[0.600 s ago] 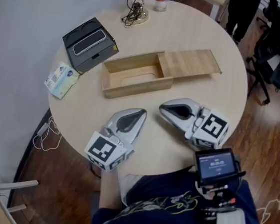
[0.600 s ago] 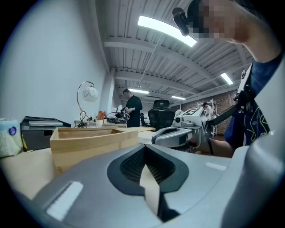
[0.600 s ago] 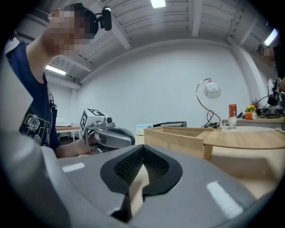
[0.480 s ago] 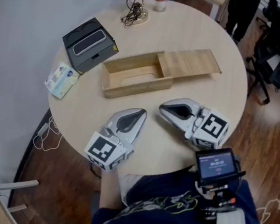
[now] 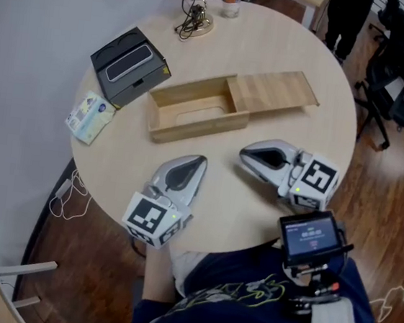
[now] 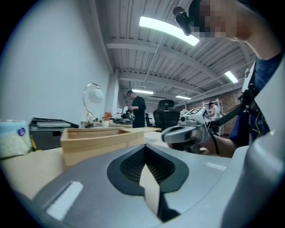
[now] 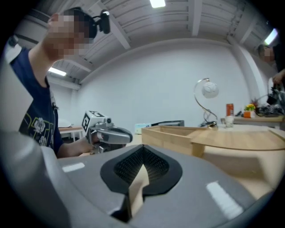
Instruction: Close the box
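The right tool (image 5: 247, 157) has shifted slightly toward the frame's right. The left tool (image 5: 199, 164) and the half-open light wooden box (image 5: 191, 112) stay in place. Both tools are pressed together, pinching nothing.

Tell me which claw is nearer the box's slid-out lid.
Right. The right claw sits just short of the lid, on the person's side; the left claw lies farther off, in front of the box's open tray.

We find bare table (image 5: 222, 143) just ahead of left gripper (image 5: 200, 162) and right gripper (image 5: 245, 155); the box (image 5: 195, 125) and its slid-out lid (image 5: 274, 91) block farther ahead.
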The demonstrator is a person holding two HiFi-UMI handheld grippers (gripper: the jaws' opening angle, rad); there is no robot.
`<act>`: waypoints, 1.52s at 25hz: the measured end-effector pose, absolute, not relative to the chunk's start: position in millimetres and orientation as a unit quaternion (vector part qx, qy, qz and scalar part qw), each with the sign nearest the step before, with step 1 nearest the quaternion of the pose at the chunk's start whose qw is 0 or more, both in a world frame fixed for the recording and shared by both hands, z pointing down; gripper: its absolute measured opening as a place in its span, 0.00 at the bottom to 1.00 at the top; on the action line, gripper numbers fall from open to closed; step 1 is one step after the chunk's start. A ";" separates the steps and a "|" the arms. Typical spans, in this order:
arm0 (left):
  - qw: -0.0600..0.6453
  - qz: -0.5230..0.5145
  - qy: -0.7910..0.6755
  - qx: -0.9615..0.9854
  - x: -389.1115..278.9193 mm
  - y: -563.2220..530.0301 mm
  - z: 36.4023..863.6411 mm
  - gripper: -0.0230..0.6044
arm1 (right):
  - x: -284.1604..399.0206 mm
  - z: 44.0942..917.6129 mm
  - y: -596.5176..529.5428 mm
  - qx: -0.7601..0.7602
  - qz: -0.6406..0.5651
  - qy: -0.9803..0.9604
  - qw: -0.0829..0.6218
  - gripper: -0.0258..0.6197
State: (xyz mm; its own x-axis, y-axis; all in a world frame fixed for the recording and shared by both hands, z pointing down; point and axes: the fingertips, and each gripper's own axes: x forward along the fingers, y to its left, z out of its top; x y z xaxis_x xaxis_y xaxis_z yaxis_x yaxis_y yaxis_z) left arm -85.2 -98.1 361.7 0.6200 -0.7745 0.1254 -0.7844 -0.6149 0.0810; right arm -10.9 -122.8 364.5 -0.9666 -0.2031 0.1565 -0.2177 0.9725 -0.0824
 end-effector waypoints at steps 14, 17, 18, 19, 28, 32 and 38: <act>0.074 0.297 -0.462 0.832 -184.0 -174.5 419.8 0.78 | 225.6 417.6 -388.9 0.464 0.127 -0.751 0.452 0.05; 0.075 0.316 -0.480 0.815 -179.9 -176.3 421.3 0.78 | 187.1 427.5 -384.8 0.444 0.135 -0.768 0.442 0.05; 0.079 0.317 -0.490 0.808 -183.0 -177.5 421.5 0.79 | 179.6 424.1 -384.3 0.449 0.126 -0.769 0.437 0.05; 0.086 0.312 -0.498 0.804 -186.3 -178.7 421.1 0.82 | 173.3 419.4 -383.5 0.452 0.116 -0.771 0.432 0.05; 0.099 0.286 -0.511 0.805 -194.0 -180.0 417.4 0.83 | 156.7 408.5 -371.5 0.419 0.216 -0.814 0.338 0.05; 0.086 0.294 -0.472 0.827 -171.5 -175.7 418.1 0.83 | 132.9 414.4 -352.2 0.368 0.298 -0.837 0.273 0.05; 0.058 0.349 -0.449 0.821 -120.4 -178.1 426.3 0.89 | 33.6 384.8 -315.6 0.353 0.122 -0.873 0.314 0.05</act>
